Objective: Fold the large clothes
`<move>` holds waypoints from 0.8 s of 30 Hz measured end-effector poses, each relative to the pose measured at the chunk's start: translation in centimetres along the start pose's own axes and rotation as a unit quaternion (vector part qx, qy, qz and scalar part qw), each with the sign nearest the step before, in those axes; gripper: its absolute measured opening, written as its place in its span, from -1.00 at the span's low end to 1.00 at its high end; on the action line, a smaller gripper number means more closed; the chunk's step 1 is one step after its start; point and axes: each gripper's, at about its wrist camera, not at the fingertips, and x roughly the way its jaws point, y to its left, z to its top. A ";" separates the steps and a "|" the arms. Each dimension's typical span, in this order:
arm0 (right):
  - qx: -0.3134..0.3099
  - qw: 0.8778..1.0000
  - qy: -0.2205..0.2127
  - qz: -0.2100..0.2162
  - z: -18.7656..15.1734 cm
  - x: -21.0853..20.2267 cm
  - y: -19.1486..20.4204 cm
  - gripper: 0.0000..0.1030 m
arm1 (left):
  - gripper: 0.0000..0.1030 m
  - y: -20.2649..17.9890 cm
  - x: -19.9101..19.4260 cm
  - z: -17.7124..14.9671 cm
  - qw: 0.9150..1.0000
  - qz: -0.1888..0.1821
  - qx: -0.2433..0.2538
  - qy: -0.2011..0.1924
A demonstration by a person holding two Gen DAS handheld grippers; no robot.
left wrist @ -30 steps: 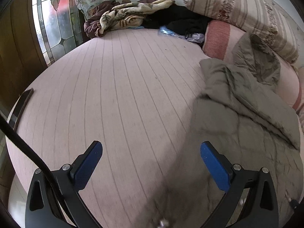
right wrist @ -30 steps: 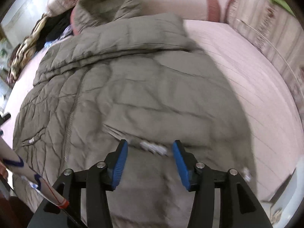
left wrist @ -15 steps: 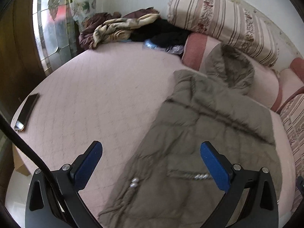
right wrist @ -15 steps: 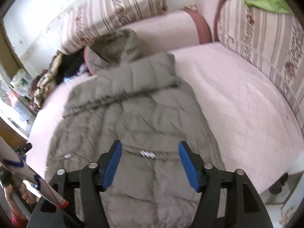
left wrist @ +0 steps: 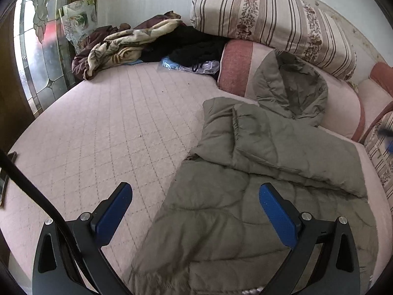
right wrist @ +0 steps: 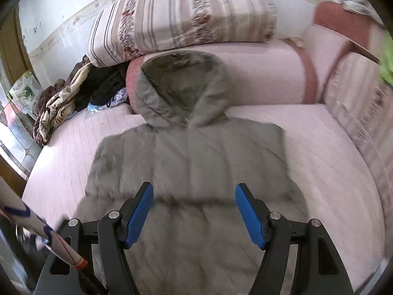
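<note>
A: Left wrist view first: the left gripper (left wrist: 194, 211) hung spread wide above the bed (left wrist: 103, 132), nothing between its pads. To its right lay the jacket (left wrist: 258, 172), a grey-green padded one, flat on the pink quilted cover with one sleeve (left wrist: 221, 127) folded in across the chest.

B: And the hood (left wrist: 289, 86)?

A: Propped up against the pink bolster (left wrist: 235, 68) at the head end. Away in the far left corner sat a heap of blankets (left wrist: 115, 49), well apart from the work.

B: Over to the right wrist view, then.

A: The right gripper (right wrist: 194, 216) was above the jacket's (right wrist: 191, 162) lower half, jaws opening, only air between them; that picture was blurred.

B: How would it handle?

A: My guess was light but bulky. Puffy padding is soft, springs back and won't keep a crease, and the shell looked smooth enough to slip. A shallow pinch would likely catch only the top layer.

B: So where to grip?

A: I'd have taken the hem corners or a stitched seam, one gripper per side, biting deep, then carried the bottom up towards the hood (right wrist: 181, 88).
</note>
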 end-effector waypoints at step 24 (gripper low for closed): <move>0.151 0.988 -0.015 -0.008 23.2 22.8 8.9 0.60 | 1.00 2.2 5.2 0.6 0.997 -0.031 -0.026 0.062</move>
